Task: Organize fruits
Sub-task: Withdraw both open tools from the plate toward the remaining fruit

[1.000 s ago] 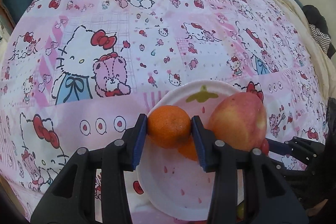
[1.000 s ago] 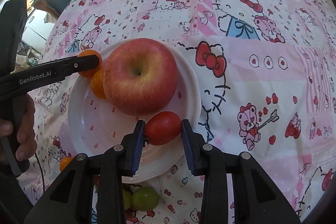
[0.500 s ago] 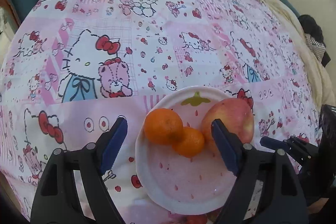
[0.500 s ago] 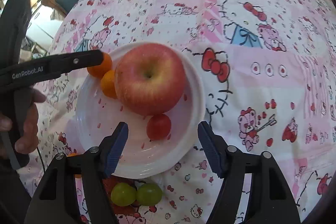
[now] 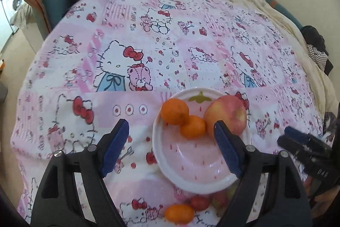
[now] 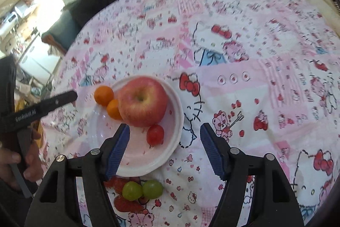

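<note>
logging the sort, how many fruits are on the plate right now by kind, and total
apple: 1
small oranges: 2
cherry tomato: 1
total on the plate: 4
Not counted: the green grapes, strawberries and other fruit lying on the cloth beside it.

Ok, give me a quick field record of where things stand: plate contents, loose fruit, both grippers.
plate: pink and white, on the patterned cloth
on plate: apple, two oranges, cherry tomato
off plate, near edge: two green grapes, strawberries, one small orange, one red tomato
left gripper: open, empty, over the plate's near side
right gripper: open, empty, over the plate's near rim
</note>
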A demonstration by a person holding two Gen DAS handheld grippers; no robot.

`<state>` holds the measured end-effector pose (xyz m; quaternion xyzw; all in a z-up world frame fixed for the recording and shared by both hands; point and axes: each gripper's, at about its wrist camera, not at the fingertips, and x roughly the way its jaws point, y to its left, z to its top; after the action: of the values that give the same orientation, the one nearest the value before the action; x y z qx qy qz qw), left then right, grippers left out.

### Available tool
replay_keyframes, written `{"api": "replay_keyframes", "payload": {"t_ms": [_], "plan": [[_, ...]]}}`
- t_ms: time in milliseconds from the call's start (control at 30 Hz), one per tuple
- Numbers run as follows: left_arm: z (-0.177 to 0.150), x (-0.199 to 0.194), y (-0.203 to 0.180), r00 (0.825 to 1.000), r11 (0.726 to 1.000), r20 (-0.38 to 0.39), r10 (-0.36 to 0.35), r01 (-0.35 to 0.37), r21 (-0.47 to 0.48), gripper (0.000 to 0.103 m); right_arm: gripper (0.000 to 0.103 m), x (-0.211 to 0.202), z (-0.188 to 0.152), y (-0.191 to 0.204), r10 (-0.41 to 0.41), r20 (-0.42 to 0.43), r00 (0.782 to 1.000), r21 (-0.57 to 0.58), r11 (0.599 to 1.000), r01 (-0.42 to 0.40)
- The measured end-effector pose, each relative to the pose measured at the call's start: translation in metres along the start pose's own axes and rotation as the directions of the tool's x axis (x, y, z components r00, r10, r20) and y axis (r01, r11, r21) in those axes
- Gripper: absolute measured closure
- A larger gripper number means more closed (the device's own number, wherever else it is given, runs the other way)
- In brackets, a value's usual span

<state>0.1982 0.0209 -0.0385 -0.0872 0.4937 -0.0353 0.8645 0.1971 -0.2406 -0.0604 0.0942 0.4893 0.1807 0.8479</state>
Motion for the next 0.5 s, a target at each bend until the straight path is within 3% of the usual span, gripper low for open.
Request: {"api": "replay_keyframes", "payload": {"t_ms": [233, 500], "plan": [[-0.032, -0.028, 0.002, 0.999, 0.998, 0.026, 0.04, -0.041, 0.04, 0.024, 0.032, -0.031, -0.015, 0.009, 0.03, 0.075, 0.997, 0.015, 0.999, -0.031], [-0.054, -0.055, 0.006, 0.998, 0.999, 0.047, 0.03, -0.03, 0.011, 0.024, 0.032, -0.06, -0.033, 0.017, 0.05, 0.14, 0.989, 0.017, 0.998, -0.053]]}}
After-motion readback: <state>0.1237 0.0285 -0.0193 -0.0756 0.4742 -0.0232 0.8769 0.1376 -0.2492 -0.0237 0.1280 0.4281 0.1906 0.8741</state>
